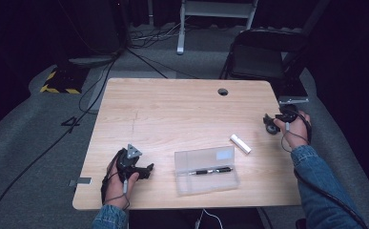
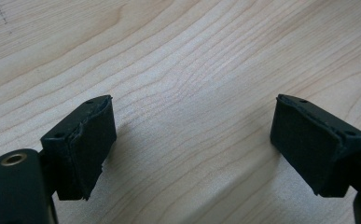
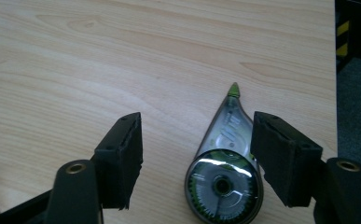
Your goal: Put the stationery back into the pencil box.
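Black jaws of the right gripper [image 3: 194, 158] rose at the bottom of the right gripper view, spread wide and holding nothing. Between them, close against one pad, lay a correction tape dispenser [image 3: 225, 163], flat on the table [image 3: 122, 56], green tip pointing away from the camera. That close view gave its clear shell and green gear wheel; the high view gave only a dark blob at the right gripper [image 1: 271, 125] near the table's right edge, dispenser itself too small to tell there.

Left gripper [image 2: 192, 149] view: jaws released, wide apart, bare wood grain between them, nothing grasped. High view placed the left gripper [image 1: 146, 169] at the near left of the table [image 1: 172, 105], just left of a clear pencil case [image 1: 206, 169] with a black pen [image 1: 213, 170] inside. A white eraser [image 1: 240, 143] lay beyond the case's far right corner, between the case and the right gripper. Behind the table stood a black chair [image 1: 258, 57].
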